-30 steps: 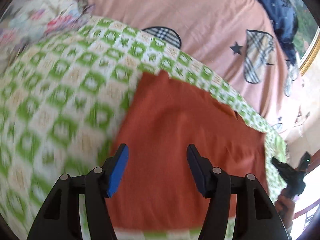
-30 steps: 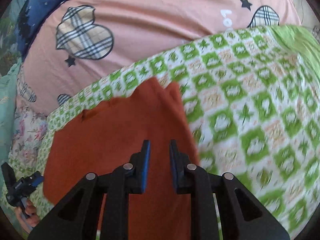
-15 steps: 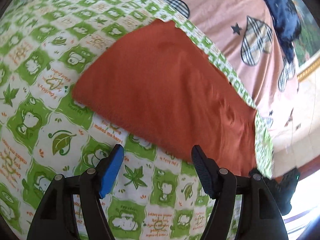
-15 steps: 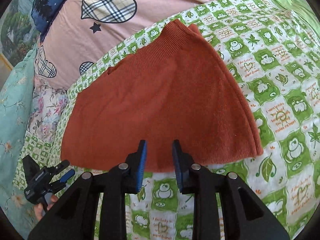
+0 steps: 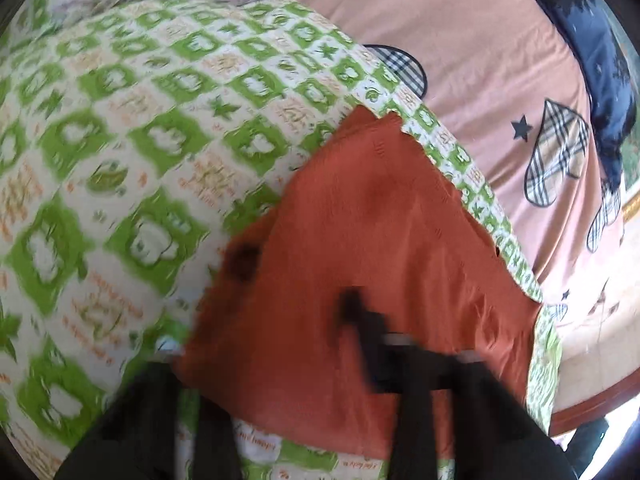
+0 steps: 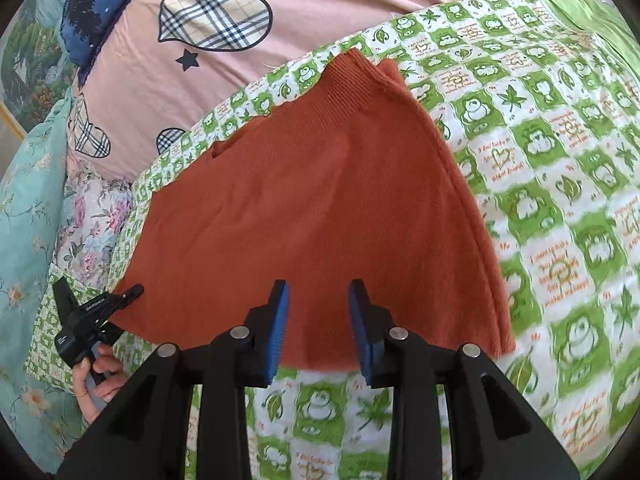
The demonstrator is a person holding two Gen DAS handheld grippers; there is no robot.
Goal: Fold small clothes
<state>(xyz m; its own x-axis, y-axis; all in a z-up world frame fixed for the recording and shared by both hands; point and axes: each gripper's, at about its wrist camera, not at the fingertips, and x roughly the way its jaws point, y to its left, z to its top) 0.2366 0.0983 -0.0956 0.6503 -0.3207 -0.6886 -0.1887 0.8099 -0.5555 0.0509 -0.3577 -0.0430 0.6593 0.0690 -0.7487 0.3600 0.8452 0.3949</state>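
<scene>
A rust-orange knit garment (image 6: 320, 200) lies flat on a green and white frog-print quilt (image 6: 560, 220); it also shows in the left wrist view (image 5: 380, 240). My right gripper (image 6: 318, 328) is open, its blue pads just over the garment's near hem. My left gripper (image 5: 280, 320) is blurred by motion; the garment's near corner covers its left finger, and only its right finger (image 5: 360, 320) shows over the cloth. From the right wrist view the left gripper (image 6: 96, 312) is at the garment's left corner.
A pink sheet with plaid hearts (image 6: 212, 24) lies beyond the quilt. A dark blue cloth (image 5: 600, 60) sits at the far edge. Floral and teal bedding (image 6: 36, 220) is at the left. The bed's wooden edge (image 5: 592, 408) is at the right.
The left gripper moved forward onto the garment's corner, and the cloth now covers its left finger. The right gripper's jaws opened wider and stayed at the near hem.
</scene>
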